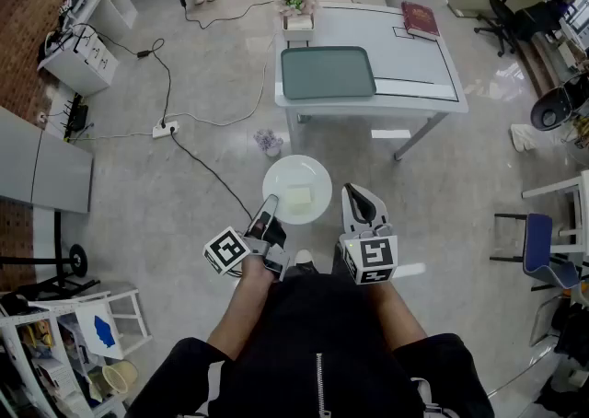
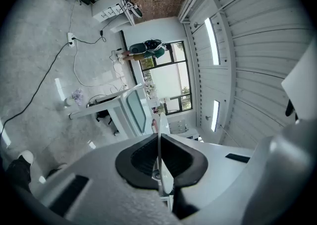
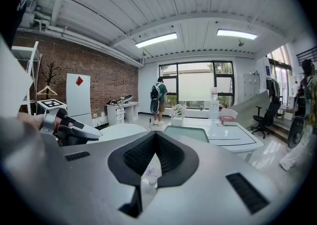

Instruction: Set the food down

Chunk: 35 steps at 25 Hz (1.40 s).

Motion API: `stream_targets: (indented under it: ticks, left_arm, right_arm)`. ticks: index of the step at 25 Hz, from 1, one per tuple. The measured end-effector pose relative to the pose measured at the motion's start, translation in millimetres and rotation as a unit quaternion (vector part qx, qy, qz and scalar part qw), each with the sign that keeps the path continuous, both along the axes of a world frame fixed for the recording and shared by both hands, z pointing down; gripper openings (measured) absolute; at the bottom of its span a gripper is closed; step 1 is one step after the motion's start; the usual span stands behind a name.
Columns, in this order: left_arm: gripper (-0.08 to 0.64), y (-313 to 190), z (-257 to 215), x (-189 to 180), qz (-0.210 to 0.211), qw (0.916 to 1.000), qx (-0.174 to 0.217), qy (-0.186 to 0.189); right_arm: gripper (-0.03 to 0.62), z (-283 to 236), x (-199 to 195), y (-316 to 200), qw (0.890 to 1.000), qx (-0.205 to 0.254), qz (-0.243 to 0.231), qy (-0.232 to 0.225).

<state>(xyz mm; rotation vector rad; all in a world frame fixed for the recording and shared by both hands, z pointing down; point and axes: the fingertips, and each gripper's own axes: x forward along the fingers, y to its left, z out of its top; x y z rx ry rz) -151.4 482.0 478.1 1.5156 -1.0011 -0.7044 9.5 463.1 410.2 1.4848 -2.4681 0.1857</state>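
A round white plate [image 1: 308, 179] carries a pale square piece of food [image 1: 299, 197] and hangs over the floor in front of me. My left gripper [image 1: 268, 208] is shut on the plate's near-left rim. In the left gripper view the plate [image 2: 162, 125] shows edge-on as a thin white line pinched between the pads. My right gripper [image 1: 356, 198] is beside the plate's right edge, shut and holding nothing. The right gripper view shows its jaws [image 3: 154, 157] together, with the plate [image 3: 121, 131] to the left.
A white table [image 1: 433, 101] stands ahead with a grey-green tray [image 1: 328, 73], a dark red book [image 1: 420, 18] and a flower pot [image 1: 295, 0]. A small vase of purple flowers [image 1: 269, 141] and cables [image 1: 198, 163] lie on the floor. Office chairs [image 1: 515, 11] stand at the right.
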Motion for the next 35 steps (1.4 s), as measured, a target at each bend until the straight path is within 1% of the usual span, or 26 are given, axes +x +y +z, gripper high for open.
stream_targets:
  ticks: [3, 7, 10, 20, 25, 27, 31, 35]
  left_arm:
    - [0.014, 1.5, 1.0, -1.0, 0.001, 1.0000, -0.001, 0.000]
    - [0.014, 1.5, 0.9, -1.2, 0.003, 1.0000, 0.000, 0.001]
    - [0.014, 1.6, 1.3, -0.6, 0.003, 1.0000, -0.001, 0.002]
    - [0.014, -5.8, 4.1, -3.2, 0.000, 1.0000, -0.003, 0.001]
    - [0.014, -28.3, 6.7, 0.3, 0.001, 1.0000, -0.009, 0.001]
    - [0.014, -46.3, 8.4, 1.5, -0.001, 0.9999, -0.011, 0.003]
    - [0.014, -79.5, 9.7, 4.9, -0.003, 0.9999, -0.015, -0.005]
    - [0.014, -109.2, 9.6, 5.0, -0.014, 0.9997, -0.018, -0.008]
  right_arm:
    - [0.008, -1.0, -2.3, 1.9, 1.000, 0.002, 0.000, -0.006]
    - [0.009, -7.8, -6.0, 3.1, 0.999, 0.009, -0.012, -0.042]
    - [0.009, -8.6, -5.4, 3.4, 0.999, 0.013, -0.011, -0.041]
    - [0.009, -3.5, -2.1, 2.8, 0.999, 0.002, -0.008, -0.037]
    - [0.009, 3.3, 4.0, -22.7, 0.999, -0.008, -0.002, -0.046]
    - [0.009, 6.2, 4.0, -42.4, 0.999, -0.012, -0.005, -0.047]
    - [0.009, 7.7, 7.1, -80.8, 0.999, -0.016, -0.009, -0.051]
    - [0.009, 10.0, 6.7, -116.5, 0.998, -0.023, -0.018, -0.060]
